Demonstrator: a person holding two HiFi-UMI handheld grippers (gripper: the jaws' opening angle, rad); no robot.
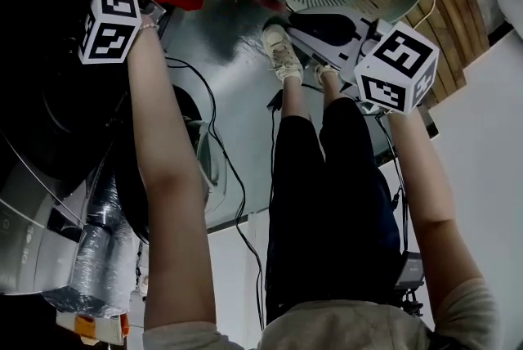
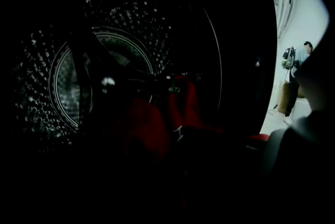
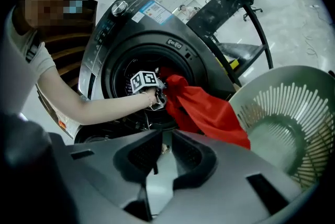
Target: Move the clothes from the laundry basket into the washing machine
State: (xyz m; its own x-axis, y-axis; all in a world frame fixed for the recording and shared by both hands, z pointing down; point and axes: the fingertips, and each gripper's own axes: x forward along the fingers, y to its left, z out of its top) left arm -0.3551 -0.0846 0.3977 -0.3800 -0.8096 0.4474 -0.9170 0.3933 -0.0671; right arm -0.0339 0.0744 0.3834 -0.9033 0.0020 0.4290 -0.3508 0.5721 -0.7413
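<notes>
Pale floor runs behind the dark grey washing machine, which stands with its round door opening towards me, a black stand just beside it. My left gripper is at that opening, my bare forearm stretched out to it, and it is clenched on one end of a red garment. From the left gripper view I look straight into the perforated steel drum, with folds of the red cloth bunched right in front of the jaws; the jaws themselves are lost in the dark there. Only the gripped end of the garment is at the mouth of the machine. The rest trails out of the opening in a long sheet towards the pale green laundry basket, and its far corner hangs just beside the basket's slotted rim. From the head view the same red cloth spans the space between my left gripper and the basket. My right gripper hangs back, well apart from the machine and near the basket, pointing towards both. Its two dark pads stand a narrow gap apart with only floor showing between them, so it grasps nothing.
</notes>
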